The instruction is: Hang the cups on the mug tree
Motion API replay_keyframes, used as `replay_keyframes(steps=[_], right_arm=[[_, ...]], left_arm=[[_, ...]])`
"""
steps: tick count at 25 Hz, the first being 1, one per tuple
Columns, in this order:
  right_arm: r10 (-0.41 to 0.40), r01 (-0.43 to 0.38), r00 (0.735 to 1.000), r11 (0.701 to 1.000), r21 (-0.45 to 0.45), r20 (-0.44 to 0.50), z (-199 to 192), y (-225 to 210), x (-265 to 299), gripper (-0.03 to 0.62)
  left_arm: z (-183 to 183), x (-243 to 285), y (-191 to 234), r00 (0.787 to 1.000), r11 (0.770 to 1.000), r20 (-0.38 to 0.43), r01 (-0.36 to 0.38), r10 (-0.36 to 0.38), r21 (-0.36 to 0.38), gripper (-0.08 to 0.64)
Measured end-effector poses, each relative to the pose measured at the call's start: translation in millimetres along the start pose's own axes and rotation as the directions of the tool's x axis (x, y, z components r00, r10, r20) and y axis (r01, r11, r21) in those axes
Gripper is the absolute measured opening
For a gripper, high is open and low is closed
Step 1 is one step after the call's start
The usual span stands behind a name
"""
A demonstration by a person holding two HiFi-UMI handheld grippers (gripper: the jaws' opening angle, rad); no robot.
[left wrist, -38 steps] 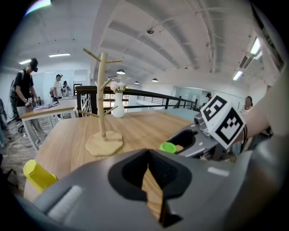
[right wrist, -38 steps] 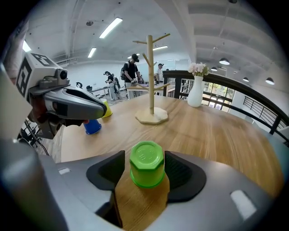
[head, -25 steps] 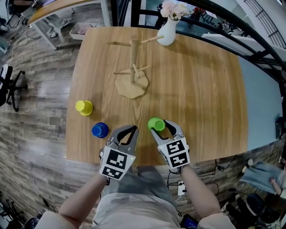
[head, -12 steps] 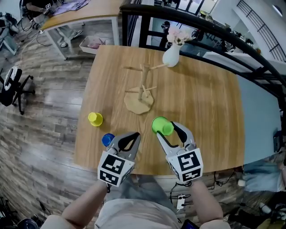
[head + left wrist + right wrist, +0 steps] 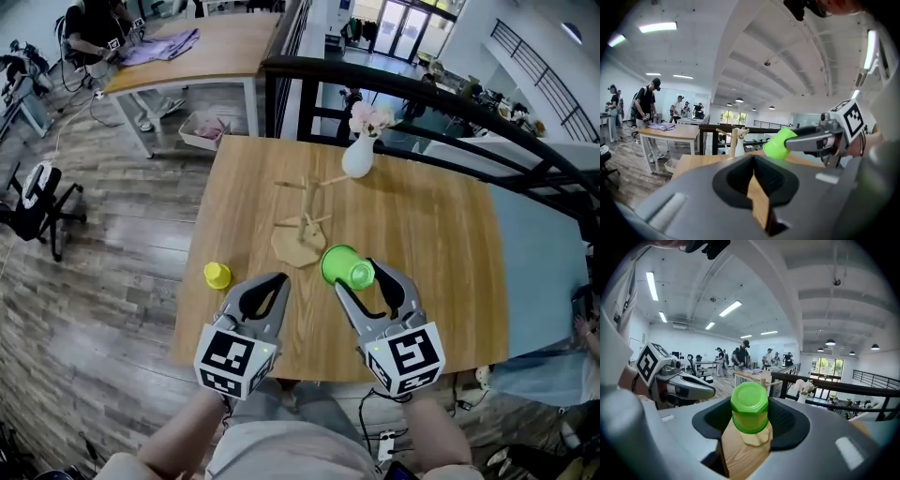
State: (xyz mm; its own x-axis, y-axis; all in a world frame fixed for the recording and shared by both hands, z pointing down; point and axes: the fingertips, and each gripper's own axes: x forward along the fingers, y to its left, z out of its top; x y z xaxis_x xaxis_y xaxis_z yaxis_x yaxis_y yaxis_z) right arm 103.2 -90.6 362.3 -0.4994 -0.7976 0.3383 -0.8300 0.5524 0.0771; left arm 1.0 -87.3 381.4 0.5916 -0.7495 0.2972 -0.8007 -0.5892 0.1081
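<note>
My right gripper point(image 5: 357, 276) is shut on a green cup point(image 5: 347, 267) and holds it on its side in the air above the table's near half; the cup's base fills the right gripper view point(image 5: 749, 408). The wooden mug tree point(image 5: 305, 217) stands mid-table with bare pegs, just beyond the cup, and shows small in both gripper views point(image 5: 735, 141). My left gripper point(image 5: 278, 280) is shut and empty, level with the right one. A yellow cup point(image 5: 217, 275) sits upside down on the table at the left. The blue cup is hidden behind my left gripper.
A white vase point(image 5: 357, 157) with pale flowers stands at the table's far edge behind the tree. The wooden table point(image 5: 441, 244) has a black railing beyond it. Further off are another table, people and an office chair point(image 5: 36, 192).
Both grippers have risen from the table, the right one lifting the green cup with it. The head view has pulled back and up. The blue cup has slipped behind my left gripper.
</note>
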Motion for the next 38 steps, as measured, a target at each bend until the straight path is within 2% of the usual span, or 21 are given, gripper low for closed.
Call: replay_keyframes(steps=[2, 7, 12, 17, 27, 38], right_arm=[[-0.017, 0.018, 0.999, 1.000, -0.011, 0.046, 24.5, 0.0, -11.6, 0.241], [-0.055, 0.064, 0.985, 0.997, -0.050, 0.166, 79.0, 3.5, -42.5, 0.241], [-0.078, 0.090, 0.976, 0.994, -0.053, 0.203, 94.2, 3.8, -49.3, 0.241], [-0.075, 0.084, 0.978, 0.996, -0.038, 0.194, 96.7, 5.1, -45.7, 0.241], [-0.078, 0.089, 0.983, 0.994, -0.066, 0.165, 88.0, 4.6, -21.6, 0.241], [-0.069, 0.070, 0.992, 0.998, -0.008, 0.102, 52.6, 3.6, 25.6, 0.242]], left_arm=[[15.4, -7.9, 1.7, 1.000, 1.000, 0.019, -0.003, 0.003, 0.005, 0.002], [55.8, -30.1, -0.7, 0.995, 0.997, 0.099, -0.020, 0.013, 0.072, 0.003], [67.6, -35.3, -1.3, 0.993, 0.996, 0.116, -0.015, 0.005, 0.089, 0.002], [69.3, -32.6, 4.1, 0.994, 0.996, 0.113, -0.018, 0.008, 0.084, 0.002], [64.6, -20.1, 15.8, 0.996, 0.998, 0.092, -0.017, 0.011, 0.068, 0.002], [54.1, -7.8, 30.0, 0.997, 0.998, 0.070, -0.029, 0.025, 0.050, 0.002]])
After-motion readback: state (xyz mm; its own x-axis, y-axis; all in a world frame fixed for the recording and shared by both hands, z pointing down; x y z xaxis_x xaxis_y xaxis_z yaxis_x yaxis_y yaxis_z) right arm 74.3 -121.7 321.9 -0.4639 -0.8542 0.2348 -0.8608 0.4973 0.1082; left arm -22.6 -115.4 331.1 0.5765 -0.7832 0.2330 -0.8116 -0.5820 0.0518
